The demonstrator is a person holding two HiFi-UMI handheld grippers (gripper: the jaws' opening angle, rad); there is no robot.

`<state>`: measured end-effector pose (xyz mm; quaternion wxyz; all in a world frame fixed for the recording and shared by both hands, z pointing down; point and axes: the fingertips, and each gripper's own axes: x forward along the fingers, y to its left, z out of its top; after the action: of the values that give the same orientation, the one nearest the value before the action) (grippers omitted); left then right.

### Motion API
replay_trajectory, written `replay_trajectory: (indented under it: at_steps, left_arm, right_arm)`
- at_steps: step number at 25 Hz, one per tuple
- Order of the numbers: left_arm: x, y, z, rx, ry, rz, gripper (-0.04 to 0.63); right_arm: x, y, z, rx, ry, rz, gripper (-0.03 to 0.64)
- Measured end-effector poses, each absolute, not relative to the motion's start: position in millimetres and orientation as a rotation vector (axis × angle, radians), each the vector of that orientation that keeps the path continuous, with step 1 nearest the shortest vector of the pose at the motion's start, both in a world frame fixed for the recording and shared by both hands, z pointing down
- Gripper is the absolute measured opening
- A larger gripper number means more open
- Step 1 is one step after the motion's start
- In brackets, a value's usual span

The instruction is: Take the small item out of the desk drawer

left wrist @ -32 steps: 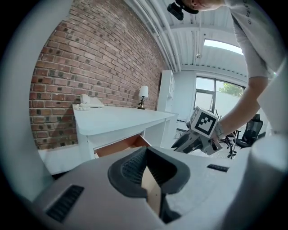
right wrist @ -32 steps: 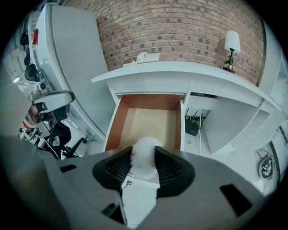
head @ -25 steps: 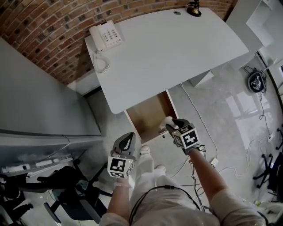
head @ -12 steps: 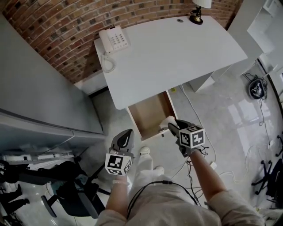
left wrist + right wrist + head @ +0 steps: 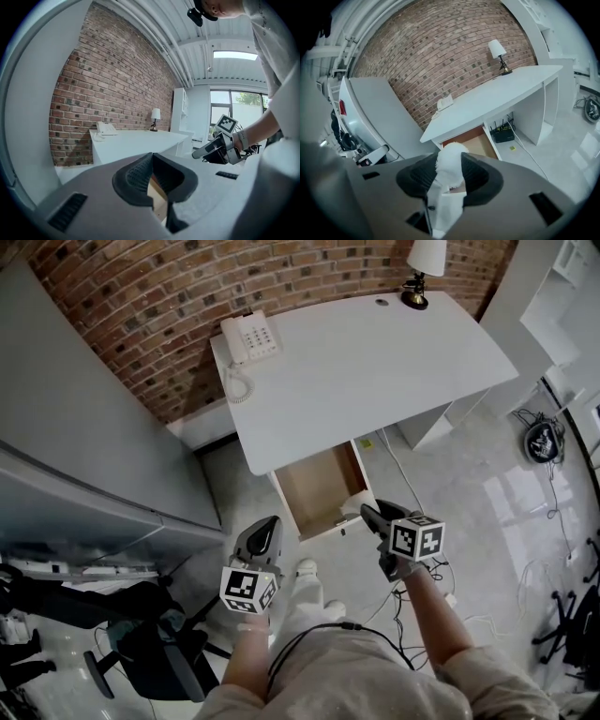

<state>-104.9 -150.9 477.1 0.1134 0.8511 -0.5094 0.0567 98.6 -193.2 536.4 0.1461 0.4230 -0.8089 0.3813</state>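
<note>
Clamped between the jaws of right gripper [image 5: 370, 514]: small white fluffy item [image 5: 450, 161], lifted clear of open desk drawer [image 5: 319, 488], just beside its front. Left gripper [image 5: 265, 532] narrow, empty, well apart.

A red brick wall [image 5: 141, 296] runs behind a white curved counter [image 5: 375, 362] that carries a white desk telephone [image 5: 251, 337] and a small lamp with a white shade [image 5: 427, 255]. The pale glossy floor [image 5: 506, 512] reflects light. A grey flat partition [image 5: 75, 427] stands to the left, a black office chair [image 5: 141, 652] near it. A tall window [image 5: 219, 105] shows daylight and green trees
</note>
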Motion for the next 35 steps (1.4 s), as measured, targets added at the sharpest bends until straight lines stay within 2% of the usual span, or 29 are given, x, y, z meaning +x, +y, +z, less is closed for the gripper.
replay_trajectory:
  at_steps: [15, 35]
  left_arm:
    - [-128, -123, 436, 2.464, -1.618, 0.093, 0.005]
    - [-134, -74, 389, 2.498, -1.728, 0.019, 0.005]
  right_arm:
    - [96, -168, 486, 1.244, -2.504, 1.176, 0.161]
    - [133, -133, 434, 1.371, -2.637, 0.994, 0.161]
